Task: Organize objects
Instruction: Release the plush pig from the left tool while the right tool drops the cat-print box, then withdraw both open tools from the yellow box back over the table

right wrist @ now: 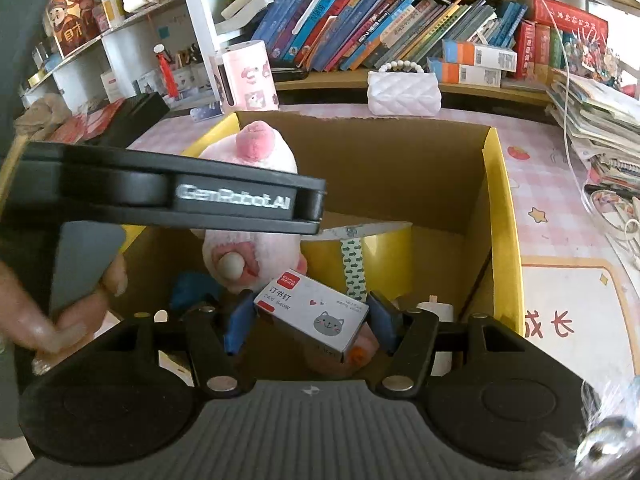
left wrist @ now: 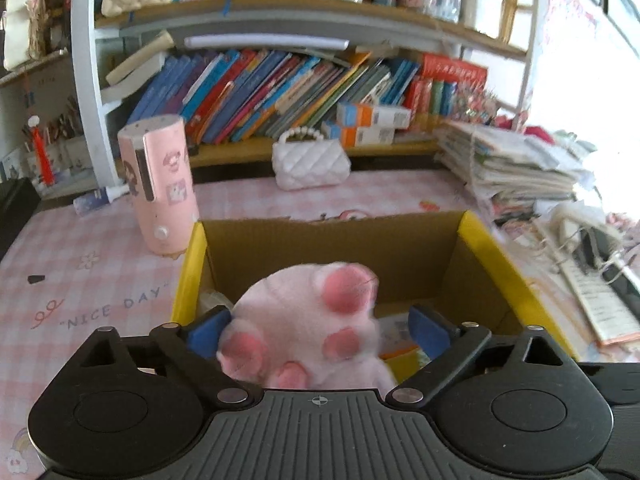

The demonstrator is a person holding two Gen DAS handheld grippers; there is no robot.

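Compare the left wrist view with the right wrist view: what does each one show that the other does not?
Only the left wrist view shows the "NICE DAY" print on the tablecloth and the open left gripper around the pink plush paw.

Only the right wrist view shows the right gripper shut on the staple box, and a hand.

Both show the cardboard box, white quilted purse and pink cylinder.

a white quilted purse (left wrist: 311, 163) with a bead handle stands on the pink checked tablecloth (left wrist: 100, 280) below a shelf of leaning books (left wrist: 280, 92). a tied stack of papers (left wrist: 516, 164) lies at right.
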